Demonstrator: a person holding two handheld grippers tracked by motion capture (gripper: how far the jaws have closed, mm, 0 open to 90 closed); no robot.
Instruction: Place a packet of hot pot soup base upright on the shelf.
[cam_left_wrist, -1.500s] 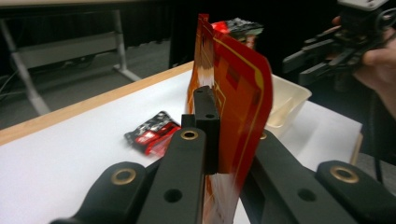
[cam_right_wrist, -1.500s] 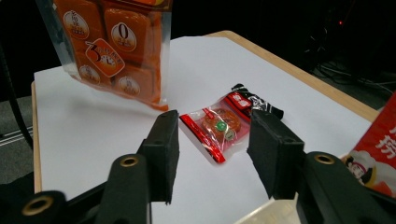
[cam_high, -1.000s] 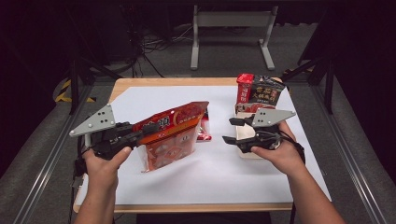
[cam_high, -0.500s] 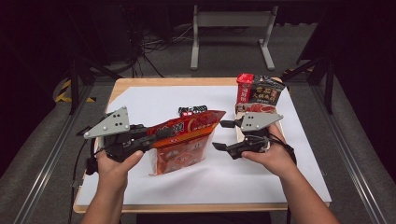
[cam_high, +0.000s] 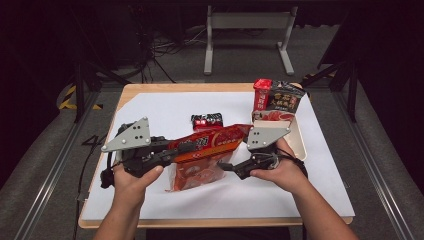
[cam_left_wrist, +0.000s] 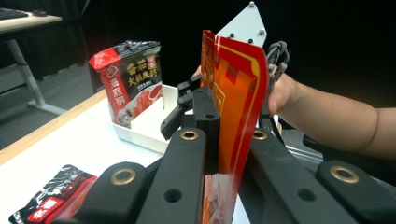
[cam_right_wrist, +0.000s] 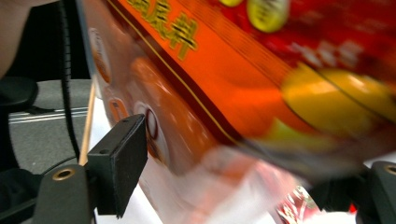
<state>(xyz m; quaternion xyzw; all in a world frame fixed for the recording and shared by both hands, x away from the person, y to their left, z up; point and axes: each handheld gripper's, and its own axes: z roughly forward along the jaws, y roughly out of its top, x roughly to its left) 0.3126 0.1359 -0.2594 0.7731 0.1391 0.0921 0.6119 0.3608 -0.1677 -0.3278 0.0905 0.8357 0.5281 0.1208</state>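
A red and orange pouch hangs over the white sheet, with my left gripper shut on its top edge. In the left gripper view the black jaws pinch that edge of the pouch. My right gripper sits at the pouch's lower right part. Its jaws have just been opening. In the right gripper view the blurred pouch lies between the spread jaws, and the left pad is not pressed on it.
A small black and red sachet lies on the sheet behind the pouch. At the back right stands a white tray with a red and black packet upright in it. The table's front edge is close to both forearms.
The left gripper has carried the pouch to the right, which uncovered the black sachet. The right gripper has moved left and nearer, to the pouch's lower part.
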